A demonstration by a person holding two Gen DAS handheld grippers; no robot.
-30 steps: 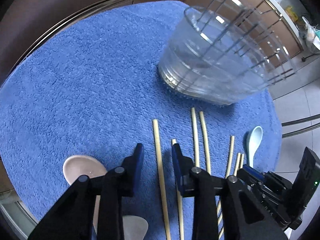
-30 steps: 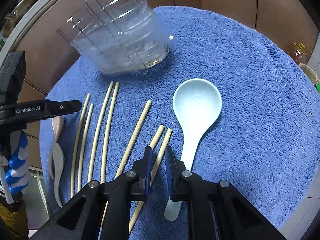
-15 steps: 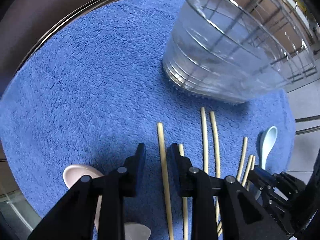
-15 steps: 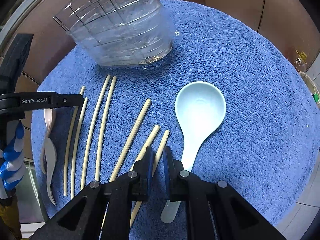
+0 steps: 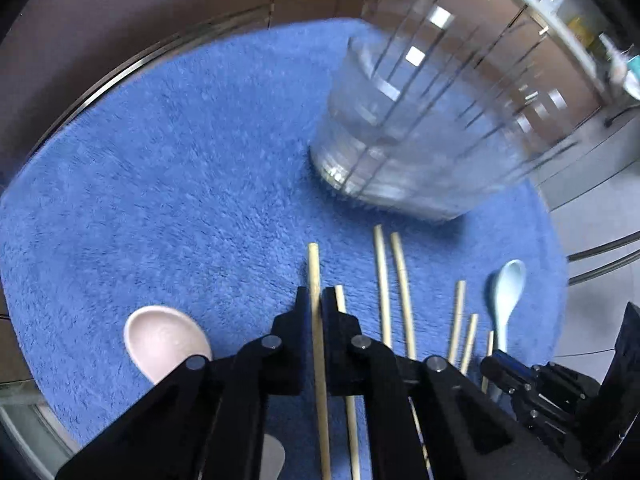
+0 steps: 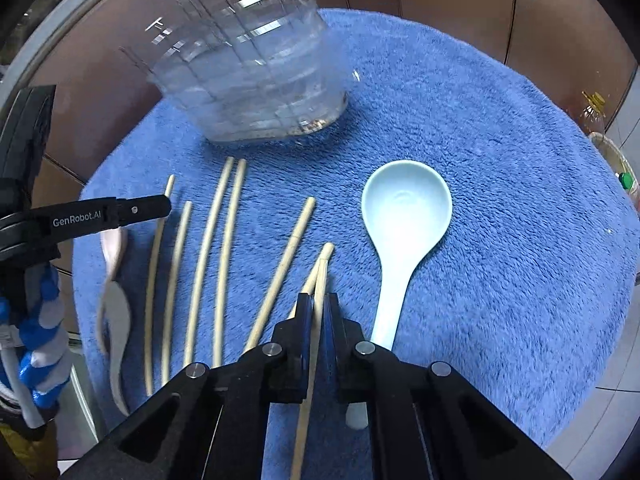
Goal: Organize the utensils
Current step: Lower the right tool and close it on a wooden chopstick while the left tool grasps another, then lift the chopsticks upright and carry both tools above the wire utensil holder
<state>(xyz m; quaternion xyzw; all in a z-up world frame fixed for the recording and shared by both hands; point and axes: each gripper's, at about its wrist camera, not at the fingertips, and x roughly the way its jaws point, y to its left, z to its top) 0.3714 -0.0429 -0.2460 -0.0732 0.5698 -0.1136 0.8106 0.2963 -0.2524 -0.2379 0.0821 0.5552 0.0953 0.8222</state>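
Left gripper (image 5: 315, 300) clamped on chopstick (image 5: 314, 268); right gripper (image 6: 318, 306) pinching another chopstick (image 6: 321, 276)

Home kitchen: wooden cabinets (image 5: 500, 60), oil bottle (image 6: 596, 114), tiled floor (image 5: 592, 232).

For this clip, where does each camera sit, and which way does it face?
Left wrist: on the left hand-held gripper, looking steeply down its fingers, shut on a chopstick; the right hand-held gripper shows at lower right.
Right wrist: on the right hand-held gripper, also looking steeply down, shut on another chopstick.
Shared: blue mat, clear holder, pale blue spoon.
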